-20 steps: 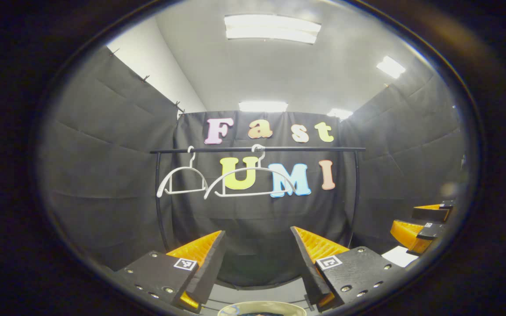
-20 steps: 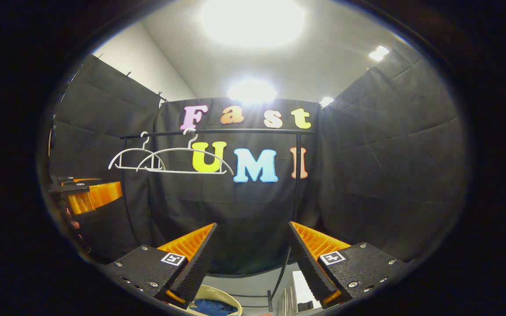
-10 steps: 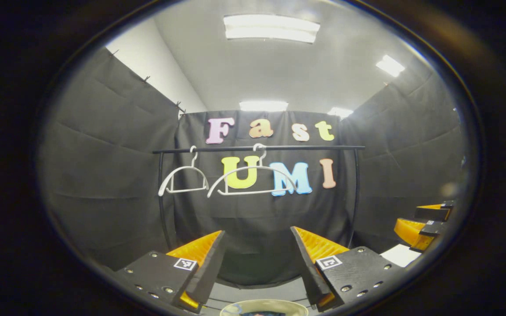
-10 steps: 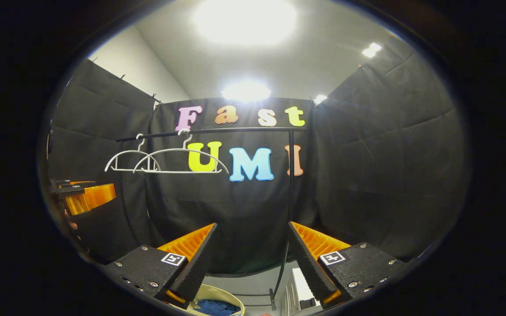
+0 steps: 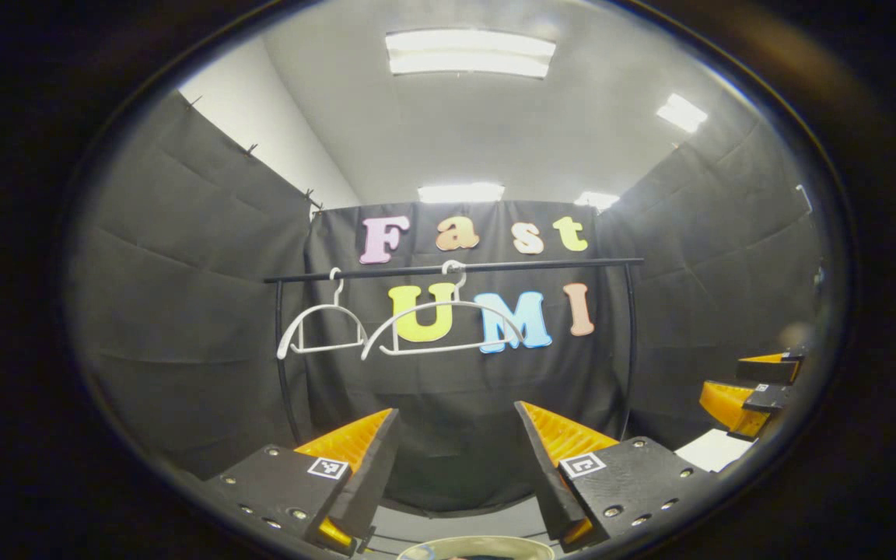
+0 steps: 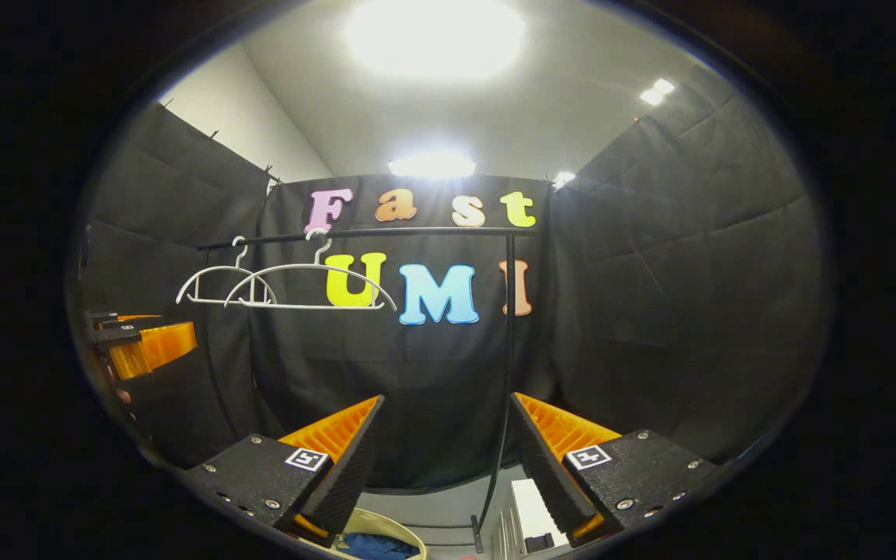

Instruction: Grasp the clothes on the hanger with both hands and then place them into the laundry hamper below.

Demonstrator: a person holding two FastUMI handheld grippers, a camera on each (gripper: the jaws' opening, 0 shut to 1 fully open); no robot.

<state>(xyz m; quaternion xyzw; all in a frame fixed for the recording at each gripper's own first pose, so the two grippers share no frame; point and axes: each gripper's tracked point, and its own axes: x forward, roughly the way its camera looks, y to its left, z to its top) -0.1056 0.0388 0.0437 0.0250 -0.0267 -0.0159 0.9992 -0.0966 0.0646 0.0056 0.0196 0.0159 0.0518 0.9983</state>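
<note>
Two bare white hangers (image 5: 440, 327) (image 6: 308, 281) hang on a black rail (image 5: 456, 269) ahead. My left gripper (image 5: 456, 459) stands open, nothing between its orange fingers. My right gripper (image 6: 442, 451) is open too, with nothing in it. Below the fingers sits the cream rim of the laundry hamper (image 5: 479, 547) (image 6: 386, 529); blue clothes (image 6: 374, 547) lie inside it in the right gripper view. The right gripper (image 5: 755, 385) also shows at the far right of the left gripper view, and the left gripper (image 6: 141, 342) at the far left of the right gripper view.
The rail stands on two black uprights (image 6: 504, 373) in front of the black cloth wall. A white box-like object (image 6: 530, 509) sits on the grey floor to the right of the rack. A white surface (image 5: 716, 451) lies low right in the left gripper view.
Both views have shifted slightly; the rack and hangers drift a little left in the right gripper view. Both grippers stay open and empty.
</note>
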